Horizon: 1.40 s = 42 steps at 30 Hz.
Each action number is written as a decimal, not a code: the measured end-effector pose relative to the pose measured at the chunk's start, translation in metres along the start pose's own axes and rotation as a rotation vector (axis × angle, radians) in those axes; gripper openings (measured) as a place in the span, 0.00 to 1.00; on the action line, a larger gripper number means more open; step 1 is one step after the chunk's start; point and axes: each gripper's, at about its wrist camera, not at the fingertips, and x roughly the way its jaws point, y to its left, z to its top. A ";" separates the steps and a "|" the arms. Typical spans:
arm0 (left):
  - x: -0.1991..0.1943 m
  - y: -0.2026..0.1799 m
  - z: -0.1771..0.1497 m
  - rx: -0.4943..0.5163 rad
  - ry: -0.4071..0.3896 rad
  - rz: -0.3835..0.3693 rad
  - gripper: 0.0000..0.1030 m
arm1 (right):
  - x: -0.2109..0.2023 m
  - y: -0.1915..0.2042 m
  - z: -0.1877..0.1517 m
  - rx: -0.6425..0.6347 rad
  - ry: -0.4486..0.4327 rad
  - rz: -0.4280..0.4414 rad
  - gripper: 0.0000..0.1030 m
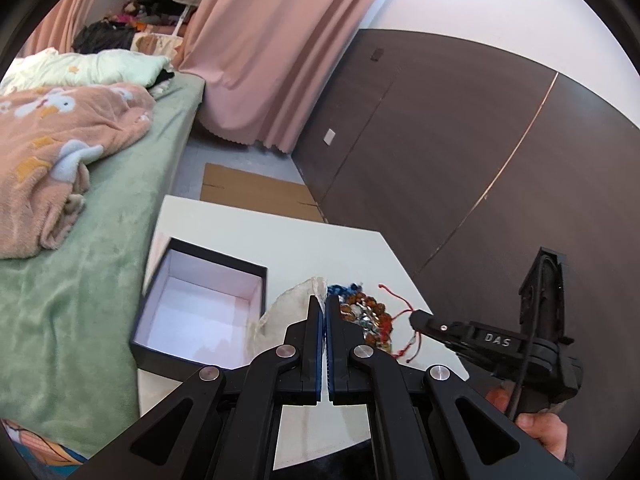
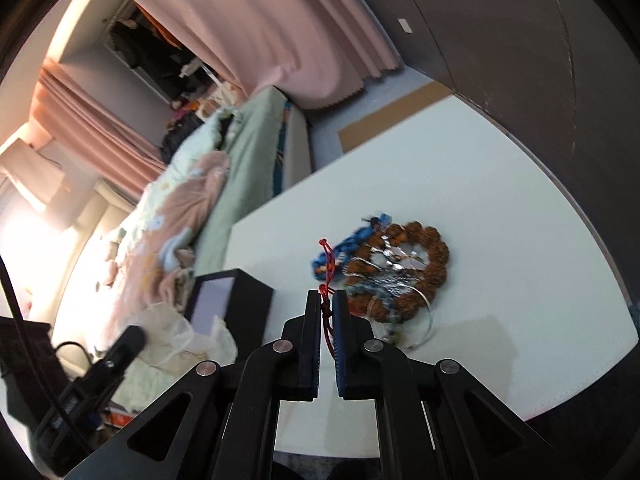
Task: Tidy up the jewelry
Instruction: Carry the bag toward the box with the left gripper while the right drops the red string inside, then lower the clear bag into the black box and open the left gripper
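White table [image 2: 500, 208], one black box [image 1: 200, 308], one jewelry pile [image 2: 392, 272], two grippers.

Pink curtains [image 1: 256, 52], green bed [image 1: 100, 280], dark wall panels [image 1: 460, 152]

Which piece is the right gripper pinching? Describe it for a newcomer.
On the white table, right of the black box, lies a jewelry pile. The red cord bracelet rises from it into the right gripper: thin knotted string, unlike the brown beads.
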 end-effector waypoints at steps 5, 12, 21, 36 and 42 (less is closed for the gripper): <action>-0.010 0.016 0.004 -0.038 -0.021 -0.003 0.01 | -0.003 0.013 0.001 -0.008 0.000 0.048 0.07; -0.021 0.037 0.007 -0.084 -0.051 0.004 0.01 | 0.007 0.063 0.009 -0.062 0.015 0.150 0.07; -0.028 0.053 0.009 -0.124 -0.060 0.022 0.01 | 0.059 0.141 0.005 -0.178 0.129 0.182 0.15; -0.017 0.049 0.033 -0.097 -0.012 0.137 0.01 | 0.014 0.027 0.026 0.096 0.020 0.035 0.63; -0.005 0.041 0.048 -0.115 0.040 0.147 0.31 | -0.003 0.015 0.028 0.086 0.024 0.007 0.63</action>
